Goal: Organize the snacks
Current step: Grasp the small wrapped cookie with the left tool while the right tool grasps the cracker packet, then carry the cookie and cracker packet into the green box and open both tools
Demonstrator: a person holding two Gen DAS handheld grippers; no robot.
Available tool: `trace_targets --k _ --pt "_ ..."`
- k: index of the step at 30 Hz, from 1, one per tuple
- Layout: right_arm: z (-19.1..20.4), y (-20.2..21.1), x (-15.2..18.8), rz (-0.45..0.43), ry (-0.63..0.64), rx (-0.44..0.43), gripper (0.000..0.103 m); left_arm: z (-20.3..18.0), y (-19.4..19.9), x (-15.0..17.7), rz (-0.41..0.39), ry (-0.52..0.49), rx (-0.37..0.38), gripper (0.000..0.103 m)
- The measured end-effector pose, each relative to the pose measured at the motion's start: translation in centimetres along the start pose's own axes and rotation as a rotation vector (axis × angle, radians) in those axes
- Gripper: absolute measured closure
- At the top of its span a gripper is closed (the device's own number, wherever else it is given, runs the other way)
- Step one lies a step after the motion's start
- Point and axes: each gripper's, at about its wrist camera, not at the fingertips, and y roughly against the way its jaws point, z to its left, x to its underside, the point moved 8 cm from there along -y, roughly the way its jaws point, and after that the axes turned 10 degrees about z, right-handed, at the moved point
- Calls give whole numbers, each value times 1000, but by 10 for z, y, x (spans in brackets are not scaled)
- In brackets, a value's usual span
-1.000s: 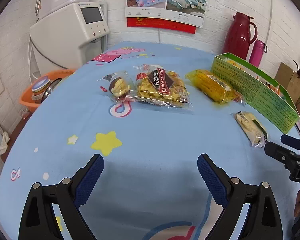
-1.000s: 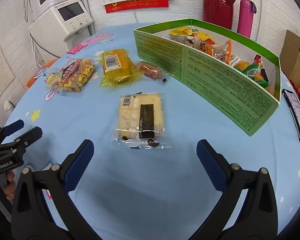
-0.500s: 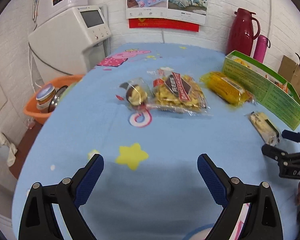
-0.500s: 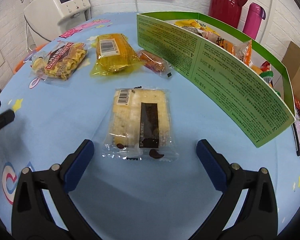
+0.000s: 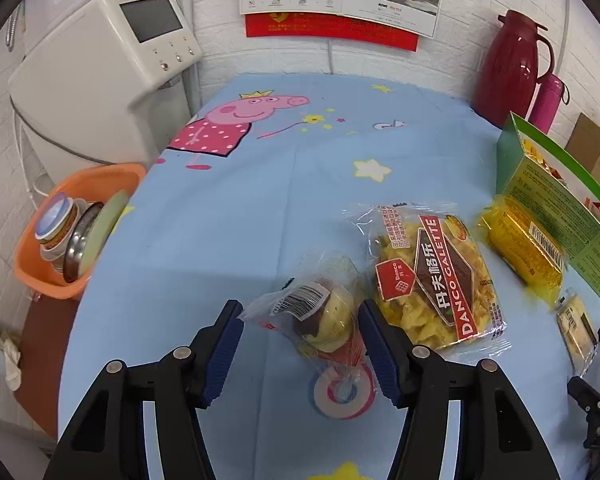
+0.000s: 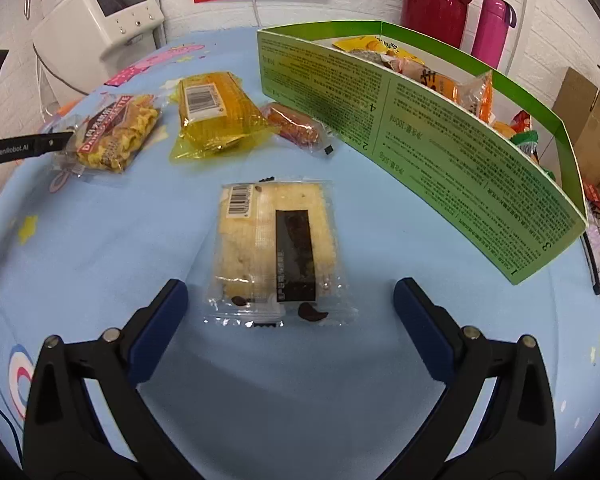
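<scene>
Across the blue cartoon-print surface (image 6: 100, 264) lie five loose snack packets, and one green box (image 6: 440, 136) stands at 2 o'clock in the right wrist view, with more packets inside it. Against the white brick wall (image 5: 220, 40) stand one white machine (image 5: 100, 80), one red jug (image 5: 508, 68) and one pink bottle (image 5: 548, 100); one orange basin (image 5: 40, 272) of dishes sits off the edge at 9 o'clock. By size the packets run: galette bag (image 5: 440, 280), yellow pack (image 6: 216, 116), cracker pack (image 6: 280, 248), round cake packet (image 5: 320, 312), small sausage packet (image 6: 296, 124). The left gripper (image 5: 300, 332) has its jaws partly closed around the round cake packet, close to its sides; whether they touch it is unclear. The right gripper (image 6: 290, 308) has its jaws spread wide and empty, flanking the cracker pack's near end.
</scene>
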Motion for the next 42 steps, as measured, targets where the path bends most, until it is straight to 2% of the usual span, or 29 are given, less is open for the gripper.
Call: trace_targets --k 4,5,8,10,16,19,20,22,23,24,25,27,29,30,34,39,42 --pt "0 -1 0 0 -9 -3 0 -3 -2 -1 9 -11 53 53" --pt "0 -1 0 0 -9 -4 0 -5 -2 -1 5 -17 54 53" --pt "1 -1 0 0 -5 -2 0 -5 -4 -1 0 -32 42 49" --pt "1 -2 -1 12 -4 -4 0 -3 -9 -2 20 -31 32 41" --pt "2 -6 -10 40 -12 -14 0 8 -1 -13 -7 -14 45 39" --pt "4 -9 -14 26 10 -5 0 5 -3 -20 -3 -29 58 34" --pt "5 -8 -14 19 10 -7 4 3 -9 -21 13 -45 48 34" --pt "11 -1 -13 -11 38 -19 22 0 -22 -19 42 -65 40 36" --pt "15 3 -12 -25 55 -22 42 -2 -26 -18 56 -59 54 42" --pt "19 6 -10 -27 65 -28 43 -3 -25 -17 40 -61 37 51" --pt "20 7 -7 -29 70 -31 44 -6 -24 -15 42 -67 45 55" --pt "22 10 -3 -36 74 -39 44 -11 -19 -9 51 -52 82 57" --pt "23 15 2 -43 65 -53 45 -15 -12 0 52 -50 84 58" --pt "23 19 4 -47 54 -74 45 -17 -6 5 44 -59 78 62" --pt "26 45 13 -86 36 -156 45 -21 21 29 39 -62 85 62" --pt "18 82 14 -166 13 -200 45 -45 71 41 -20 -100 101 62" --pt "6 102 10 -218 -14 -196 45 -76 101 37 -63 -141 146 62"
